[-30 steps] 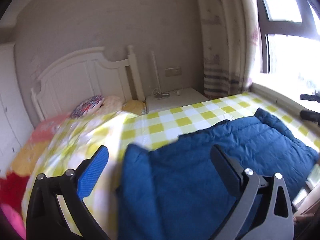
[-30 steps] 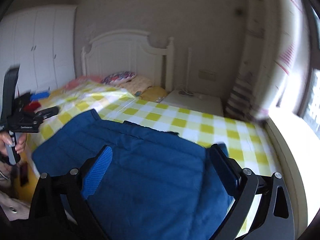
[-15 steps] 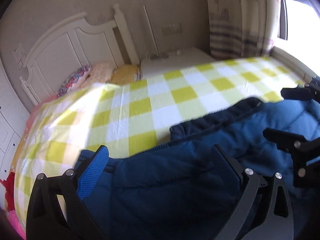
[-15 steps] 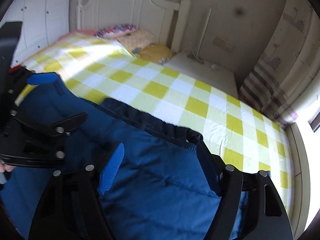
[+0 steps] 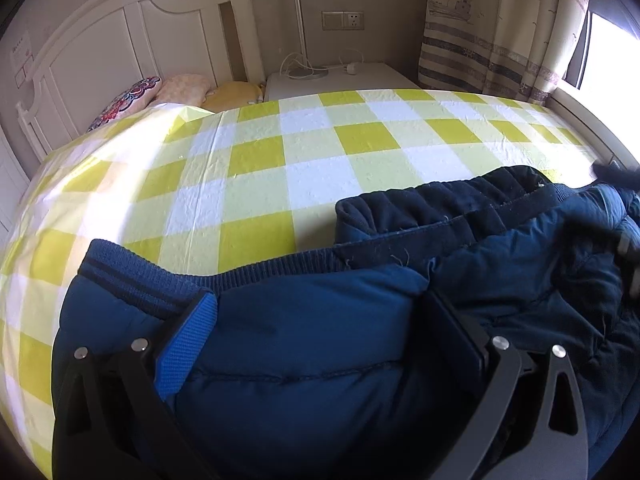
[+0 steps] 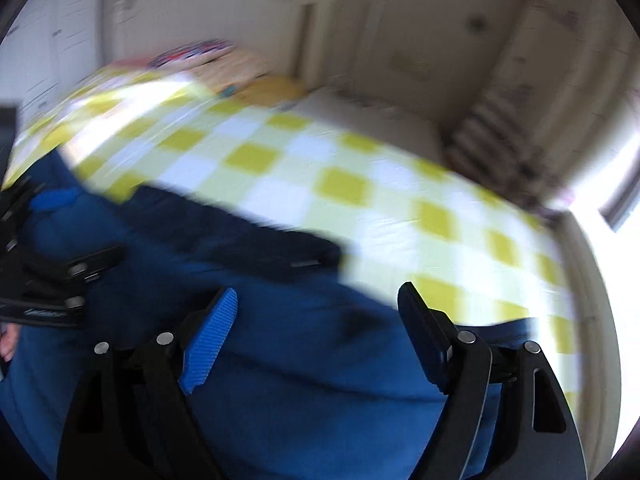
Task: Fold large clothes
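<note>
A large blue padded jacket (image 5: 328,344) lies on the bed with its ribbed hem and dark lining toward the far side. It also fills the lower part of the blurred right wrist view (image 6: 312,340). My left gripper (image 5: 320,320) is open, low over the jacket, with padded cloth bulging between its fingers. My right gripper (image 6: 316,320) is open just above the jacket. The left gripper shows at the left edge of the right wrist view (image 6: 52,280). The right gripper is a dark blur at the right edge of the left wrist view (image 5: 620,240).
The bed has a yellow and white checked sheet (image 5: 320,160). A white headboard (image 5: 120,40) and pillows (image 5: 132,96) stand at the far left. A white nightstand (image 5: 340,78) with a cable, a striped curtain (image 5: 492,40) and a bright window (image 6: 608,184) lie beyond.
Both grippers have dropped from above the bed down onto the jacket. The right wrist view is now blurred by motion. Both stayed open.
</note>
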### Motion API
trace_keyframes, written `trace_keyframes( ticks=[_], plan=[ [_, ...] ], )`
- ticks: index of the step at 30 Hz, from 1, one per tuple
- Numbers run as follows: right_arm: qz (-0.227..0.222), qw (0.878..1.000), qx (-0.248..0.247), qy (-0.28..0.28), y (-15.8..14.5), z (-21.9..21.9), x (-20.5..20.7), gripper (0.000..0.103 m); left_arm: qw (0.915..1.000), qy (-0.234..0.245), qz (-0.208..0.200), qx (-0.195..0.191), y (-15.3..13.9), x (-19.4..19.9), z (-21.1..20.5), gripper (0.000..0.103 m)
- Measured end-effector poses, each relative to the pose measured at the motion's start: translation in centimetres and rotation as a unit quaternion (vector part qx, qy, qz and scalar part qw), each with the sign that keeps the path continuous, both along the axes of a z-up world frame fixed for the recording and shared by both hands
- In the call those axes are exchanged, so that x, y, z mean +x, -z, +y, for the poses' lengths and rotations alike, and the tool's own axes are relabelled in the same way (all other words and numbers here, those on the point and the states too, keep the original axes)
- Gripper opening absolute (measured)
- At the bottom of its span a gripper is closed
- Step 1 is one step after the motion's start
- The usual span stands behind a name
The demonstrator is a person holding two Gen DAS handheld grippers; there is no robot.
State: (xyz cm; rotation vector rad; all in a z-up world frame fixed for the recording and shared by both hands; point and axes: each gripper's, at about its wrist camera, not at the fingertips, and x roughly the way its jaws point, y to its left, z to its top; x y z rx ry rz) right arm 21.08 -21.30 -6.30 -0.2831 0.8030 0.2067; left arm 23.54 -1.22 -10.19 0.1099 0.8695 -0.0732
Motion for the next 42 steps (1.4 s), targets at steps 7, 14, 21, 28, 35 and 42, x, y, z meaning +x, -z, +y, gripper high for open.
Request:
trace_keyframes(
  ticks=[7,14,21,28,35,42],
  plan=[
    [0.081,0.976,0.130,0.154,4.0,-12.3,3.3,0.078,1.0000,0.001,0.000,-0.004,-0.1,-0.1,-0.1,0.101],
    [0.085,0.976,0.126,0.155,5.0,-11.9,3.5,0.078,1.0000,0.001,0.002,-0.004,-0.1,0.0,-0.1,0.101],
    [0.071,0.982,0.079,0.156,5.2,-11.0,3.2,0.078,0.9987,0.024,-0.038,0.024,-4.2,-2.5,-4.1,0.100],
    [0.072,0.981,0.086,0.157,5.2,-11.2,3.1,0.079,0.9819,0.134,-0.034,0.129,-2.1,-3.6,-15.0,0.101],
    [0.076,0.980,0.095,0.158,5.3,-11.4,3.1,0.080,0.9912,0.116,0.040,-0.052,-1.9,-0.8,-8.0,0.101],
    [0.078,0.979,0.098,0.158,5.3,-11.5,3.2,0.081,0.9925,-0.046,0.022,-0.111,-1.7,0.6,6.6,0.098]
  ],
)
